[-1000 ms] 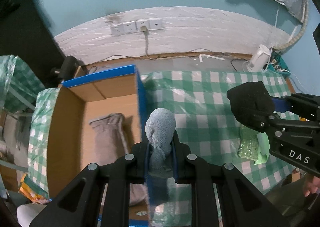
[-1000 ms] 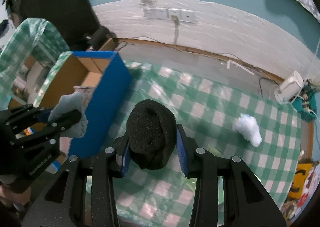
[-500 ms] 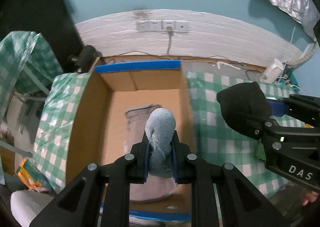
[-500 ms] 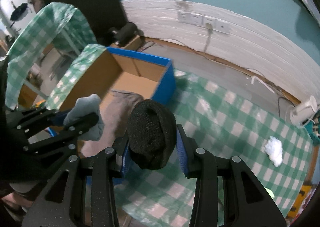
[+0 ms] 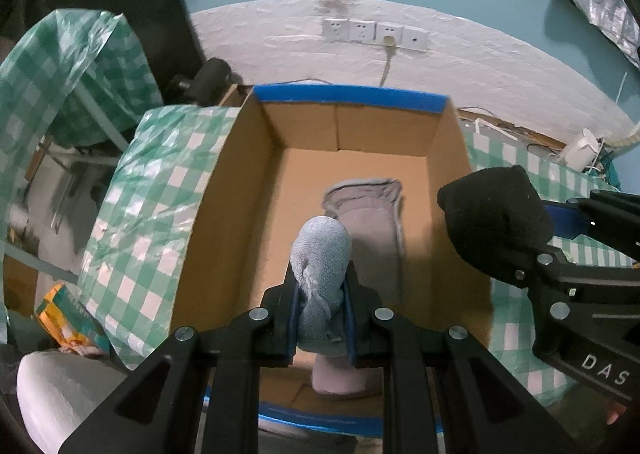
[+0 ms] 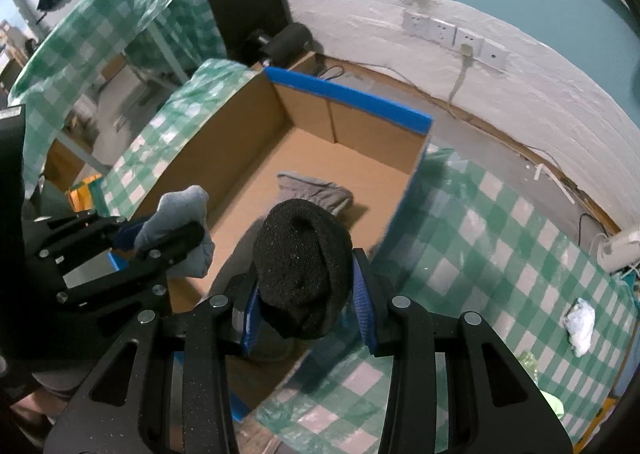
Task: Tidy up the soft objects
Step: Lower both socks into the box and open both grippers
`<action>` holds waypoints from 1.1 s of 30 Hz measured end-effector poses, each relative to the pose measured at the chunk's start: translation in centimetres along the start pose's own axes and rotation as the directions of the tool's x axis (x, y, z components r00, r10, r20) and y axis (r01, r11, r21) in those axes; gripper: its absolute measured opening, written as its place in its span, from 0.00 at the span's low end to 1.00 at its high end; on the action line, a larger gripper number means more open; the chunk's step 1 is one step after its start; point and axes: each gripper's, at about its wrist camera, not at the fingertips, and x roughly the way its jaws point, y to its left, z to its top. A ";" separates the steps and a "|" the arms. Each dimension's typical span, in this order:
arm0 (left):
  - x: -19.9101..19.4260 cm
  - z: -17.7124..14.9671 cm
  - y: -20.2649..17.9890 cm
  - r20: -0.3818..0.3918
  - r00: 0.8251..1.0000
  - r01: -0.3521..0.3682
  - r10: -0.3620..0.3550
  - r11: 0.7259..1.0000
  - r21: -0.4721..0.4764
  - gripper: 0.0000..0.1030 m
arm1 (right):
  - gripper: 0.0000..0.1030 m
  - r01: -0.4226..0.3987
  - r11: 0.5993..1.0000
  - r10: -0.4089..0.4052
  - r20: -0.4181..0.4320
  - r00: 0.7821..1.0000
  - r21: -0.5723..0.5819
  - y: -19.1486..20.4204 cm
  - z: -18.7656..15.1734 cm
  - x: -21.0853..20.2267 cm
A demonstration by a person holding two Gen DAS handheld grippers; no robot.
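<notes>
The left tool (image 5: 320, 318) is clamped on a rolled light blue knitted sock (image 5: 320, 274). It hangs over the open brown cardboard box with blue edges (image 5: 348, 98), near the box's front edge. The right tool (image 6: 306, 306) is clamped on a rolled black fuzzy sock (image 6: 304, 266). In the left wrist view the black sock sits over the box's right wall, so it is partly above the box and partly above the desk.

Inside the box, a flat grey sock (image 5: 376, 222) lies on the bottom, running from the middle toward the front edge. The back half of the box floor and the strip along the left wall are bare cardboard.

The box stands at the left end of the desk with the green and white checked cloth (image 6: 500, 246). Its left wall is just beside the cloth's drooping left edge. A small white fluffy lump (image 6: 580, 320) lies far away near the desk's right edge. Behind the desk's back edge is a white wall with a row of white sockets (image 5: 376, 32).
</notes>
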 end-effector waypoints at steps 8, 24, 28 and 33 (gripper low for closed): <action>1.3 -0.3 1.5 -0.034 0.999 -0.028 0.027 0.999 -0.042 0.30 | 0.44 -0.048 0.998 0.047 -0.050 0.998 -0.034 1.3 0.1 2.6; 1.2 0.2 1.7 -0.015 0.998 -0.060 0.059 0.997 -0.044 0.62 | 0.64 0.040 0.998 -0.040 -0.004 0.999 0.043 -1.2 -0.5 1.4; 1.2 0.3 0.6 -0.012 0.999 -0.041 0.041 0.999 -0.021 0.62 | 0.64 0.070 0.996 -0.070 -0.003 0.998 0.055 -2.1 -0.9 0.9; 0.5 0.5 -1.0 0.008 1.000 -0.021 0.021 1.000 0.004 0.62 | 0.64 0.096 0.992 -0.096 0.005 0.995 0.084 -3.5 -1.6 0.0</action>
